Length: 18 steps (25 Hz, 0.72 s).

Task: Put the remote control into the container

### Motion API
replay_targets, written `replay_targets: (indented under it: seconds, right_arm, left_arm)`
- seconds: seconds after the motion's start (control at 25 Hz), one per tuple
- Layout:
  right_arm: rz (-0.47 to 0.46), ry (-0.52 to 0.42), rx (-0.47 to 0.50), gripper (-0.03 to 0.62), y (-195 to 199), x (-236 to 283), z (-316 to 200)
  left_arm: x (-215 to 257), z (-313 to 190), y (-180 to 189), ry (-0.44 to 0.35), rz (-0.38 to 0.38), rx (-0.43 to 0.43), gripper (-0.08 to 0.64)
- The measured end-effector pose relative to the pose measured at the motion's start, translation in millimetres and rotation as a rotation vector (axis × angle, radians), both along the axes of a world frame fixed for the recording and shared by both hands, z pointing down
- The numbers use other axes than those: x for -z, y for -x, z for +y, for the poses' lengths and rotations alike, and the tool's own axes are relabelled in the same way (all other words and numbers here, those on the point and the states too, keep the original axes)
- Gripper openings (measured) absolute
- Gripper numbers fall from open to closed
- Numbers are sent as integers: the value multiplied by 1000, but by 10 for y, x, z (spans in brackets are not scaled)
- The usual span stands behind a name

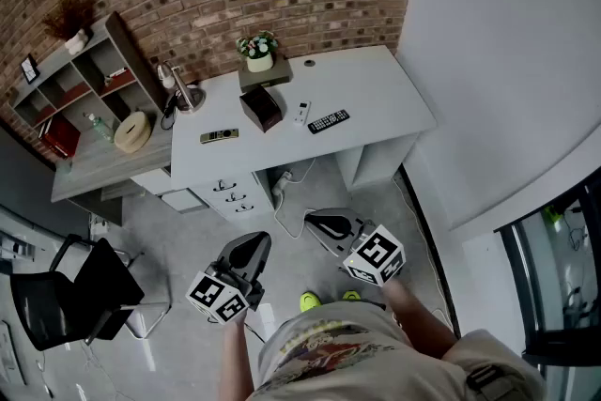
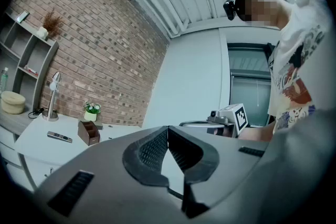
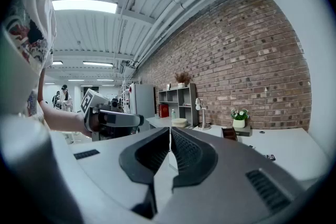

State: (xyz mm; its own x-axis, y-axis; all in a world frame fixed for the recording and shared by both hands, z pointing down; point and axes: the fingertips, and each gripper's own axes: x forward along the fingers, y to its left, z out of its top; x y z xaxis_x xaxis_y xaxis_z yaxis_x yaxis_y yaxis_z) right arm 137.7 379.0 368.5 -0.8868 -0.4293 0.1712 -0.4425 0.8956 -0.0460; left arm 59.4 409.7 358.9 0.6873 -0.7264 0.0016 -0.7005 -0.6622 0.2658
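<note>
1. left gripper: jaws together, nothing between them; its cube bears a black-and-white square marker.
2. right gripper: jaws together, empty.
3. white desk: at 12 o'clock of both grippers, well apart from them.
4. brown container: on the desk.
5. black remote control: on the desk at 3 o'clock of the container; key print too small to read.
6. white remote: between those two.
7. long remote: at 8 o'clock of the container.
</note>
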Motion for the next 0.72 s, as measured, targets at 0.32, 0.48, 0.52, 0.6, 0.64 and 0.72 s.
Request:
replay_targets:
  seconds: [0.32,0.48,0.52,0.6,0.64,0.72]
  right_arm:
    - [30,-10,33,18,32,-65,15]
    - [31,-8,44,18,72,-71,23]
    - [37,-5,45,18,78,-85,22]
    - [59,-4,50,18,97,-124,27]
    - [70,-1,58,18,113,-144,37]
    - [83,18,88,18,156,-182,80]
  left_arm:
    - [-33,-23,-42,0,14,-6,6]
    - [-25,-40,-56,5,18,-12,7]
    - [-24,-43,-59,6,20,-13,6]
    - [-33,-44,-56,11,21,-17,6]
    - [-42,-42,-48,13,21,-19,6]
    - [-63,-29,-25,15,22,-26,6]
